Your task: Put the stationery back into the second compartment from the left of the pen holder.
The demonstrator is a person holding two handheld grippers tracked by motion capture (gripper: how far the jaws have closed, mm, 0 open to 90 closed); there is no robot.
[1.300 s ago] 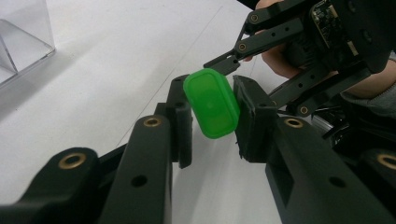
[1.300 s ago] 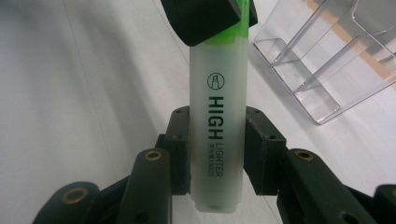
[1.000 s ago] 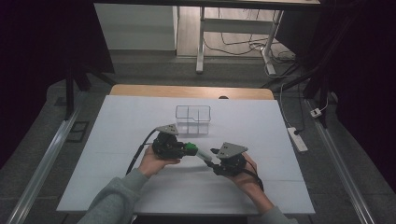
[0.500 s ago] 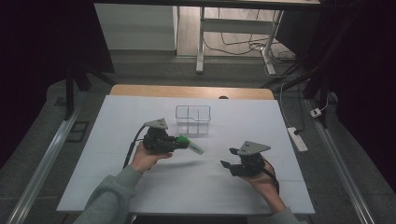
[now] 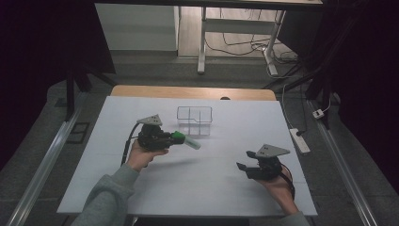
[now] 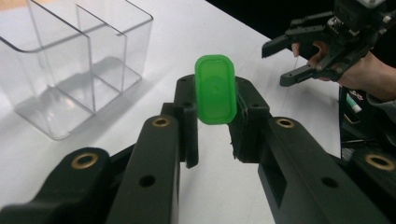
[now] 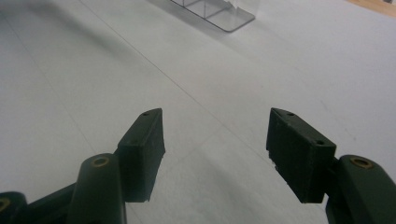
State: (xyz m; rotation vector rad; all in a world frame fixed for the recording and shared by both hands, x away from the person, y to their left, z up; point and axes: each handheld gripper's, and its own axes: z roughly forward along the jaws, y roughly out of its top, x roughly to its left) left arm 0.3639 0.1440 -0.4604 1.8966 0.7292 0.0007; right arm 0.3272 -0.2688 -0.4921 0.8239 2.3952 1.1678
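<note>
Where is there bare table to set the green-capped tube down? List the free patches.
Free: the white table between the left gripper holding the green-capped tube and the open right gripper; also the table's left side. Crowded: beside the clear divided box.

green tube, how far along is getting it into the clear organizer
Done: the left gripper alone is shut on the green tube, above the table. The right gripper is open, empty, off to the side; its jaws have just been opening. Left: carrying the tube to the clear organizer, which looks empty.
</note>
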